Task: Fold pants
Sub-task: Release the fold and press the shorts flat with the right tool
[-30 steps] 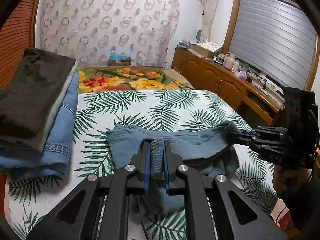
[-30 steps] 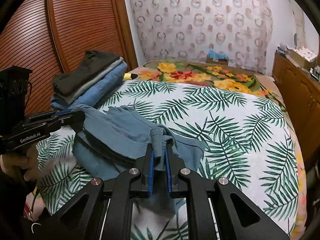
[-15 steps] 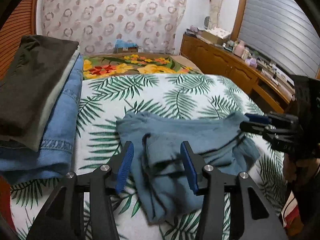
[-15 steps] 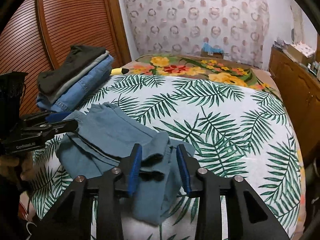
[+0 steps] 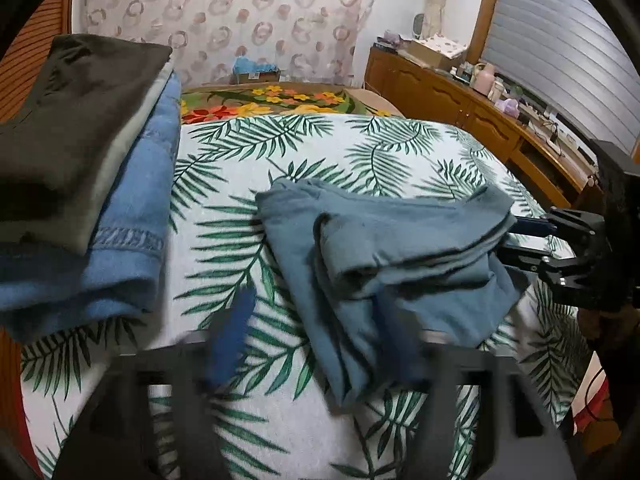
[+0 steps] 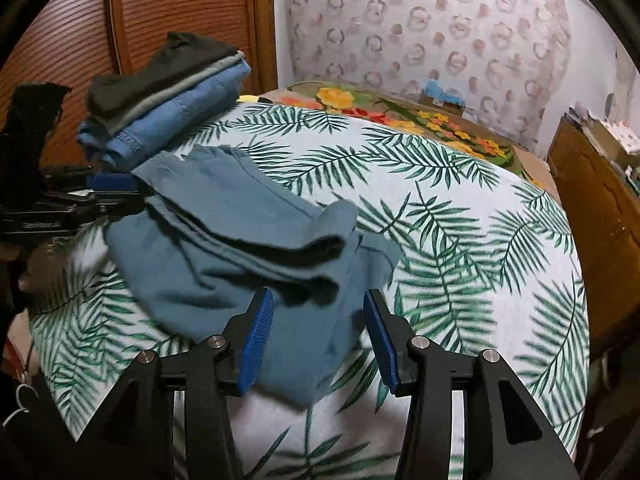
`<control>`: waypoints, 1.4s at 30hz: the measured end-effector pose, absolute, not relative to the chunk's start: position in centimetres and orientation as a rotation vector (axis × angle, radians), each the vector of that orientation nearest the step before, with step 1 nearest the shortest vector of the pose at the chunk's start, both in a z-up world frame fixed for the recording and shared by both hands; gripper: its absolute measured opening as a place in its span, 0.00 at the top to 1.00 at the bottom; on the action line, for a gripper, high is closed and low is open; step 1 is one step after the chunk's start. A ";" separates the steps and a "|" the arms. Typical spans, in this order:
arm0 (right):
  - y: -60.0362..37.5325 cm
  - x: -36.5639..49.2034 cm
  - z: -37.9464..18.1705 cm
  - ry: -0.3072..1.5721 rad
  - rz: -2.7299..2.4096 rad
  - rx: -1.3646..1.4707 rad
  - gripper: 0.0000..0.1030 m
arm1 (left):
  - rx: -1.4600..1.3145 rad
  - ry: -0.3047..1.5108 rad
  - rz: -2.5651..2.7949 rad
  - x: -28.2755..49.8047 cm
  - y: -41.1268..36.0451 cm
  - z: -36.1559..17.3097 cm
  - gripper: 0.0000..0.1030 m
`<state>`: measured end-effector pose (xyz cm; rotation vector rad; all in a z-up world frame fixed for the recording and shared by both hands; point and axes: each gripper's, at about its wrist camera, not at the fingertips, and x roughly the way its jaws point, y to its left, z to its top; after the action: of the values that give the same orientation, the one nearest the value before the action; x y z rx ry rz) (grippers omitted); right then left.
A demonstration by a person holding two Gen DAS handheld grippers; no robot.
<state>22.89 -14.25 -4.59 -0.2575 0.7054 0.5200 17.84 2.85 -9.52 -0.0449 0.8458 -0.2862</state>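
Observation:
Blue-grey pants [image 5: 384, 264] lie folded in a loose bundle on the palm-leaf bedsheet [image 5: 304, 148]. My left gripper [image 5: 314, 340], blurred at the bottom of its view, has its jaws opening; the near edge of the pants lies between the fingers and the pads do not press it. In the right wrist view the same pants [image 6: 240, 248] sit just ahead of my right gripper [image 6: 318, 336], whose jaws are also opening over the cloth's near corner without pinching it. Each gripper shows in the other's view: the right gripper [image 5: 532, 240] and the left gripper [image 6: 108, 192] flank the bundle.
A stack of folded clothes [image 5: 80, 152], dark on top and denim below, sits at the bed's left side, also the stack [image 6: 168, 92]. A wooden cabinet [image 5: 460, 96] with small items runs along the right. A wooden slatted door [image 6: 180, 8] stands behind the stack. A floral cover [image 5: 272, 100] lies at the far end.
Both grippers were shut on folds of the pants and have let go and spread. The pants settled flat on the bed. The left gripper sank a little.

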 end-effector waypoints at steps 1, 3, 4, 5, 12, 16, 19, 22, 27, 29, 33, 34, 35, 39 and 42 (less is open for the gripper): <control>-14.0 23.4 -4.4 0.704 0.513 -0.264 0.53 | -0.046 0.843 -0.293 18.0 2.8 -9.5 0.22; -13.7 24.1 -4.1 0.700 0.508 -0.270 0.53 | -0.038 0.849 -0.295 18.3 2.6 -9.4 0.22; -13.6 24.4 -4.0 0.698 0.507 -0.274 0.53 | -0.037 0.845 -0.292 18.5 2.6 -9.4 0.22; -13.4 24.7 -3.9 0.695 0.509 -0.277 0.53 | -0.034 0.842 -0.284 18.6 2.5 -9.3 0.22; -13.0 27.1 -4.0 0.685 0.483 -0.280 0.53 | -0.015 0.839 -0.264 19.5 2.3 -9.0 0.22; -13.5 28.4 -4.3 0.689 0.456 -0.241 0.53 | -0.008 0.845 -0.246 20.3 2.2 -9.2 0.22; -13.8 28.7 -4.6 0.696 0.447 -0.221 0.53 | 0.005 0.842 -0.221 21.3 2.2 -9.2 0.22; -14.4 28.7 -4.6 0.705 0.443 -0.194 0.53 | 0.009 0.842 -0.204 22.3 2.0 -9.3 0.22; -15.0 28.2 -4.2 0.704 0.415 -0.190 0.53 | 0.004 0.841 -0.171 23.4 2.1 -9.7 0.22; -15.2 28.2 -4.1 0.706 0.415 -0.178 0.53 | 0.004 0.842 -0.161 23.6 2.1 -9.8 0.22; -15.5 27.2 -3.6 0.698 0.434 -0.154 0.53 | 0.008 0.830 -0.172 23.0 1.9 -9.5 0.22; -15.6 26.8 -3.5 0.695 0.445 -0.145 0.53 | 0.007 0.826 -0.181 22.6 1.8 -9.4 0.22; -15.9 26.5 -3.5 0.694 0.456 -0.138 0.53 | -0.001 0.824 -0.202 22.2 1.8 -9.3 0.22; -16.2 24.7 -3.9 0.712 0.498 -0.128 0.53 | -0.034 0.827 -0.257 20.1 1.8 -9.1 0.22; -16.4 23.2 -4.2 0.727 0.516 -0.137 0.53 | -0.043 0.835 -0.286 18.3 1.7 -9.3 0.25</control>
<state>23.23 -16.36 -4.25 -0.1373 0.7272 0.5161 18.33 1.69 -9.29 -0.0431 0.8345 -0.2863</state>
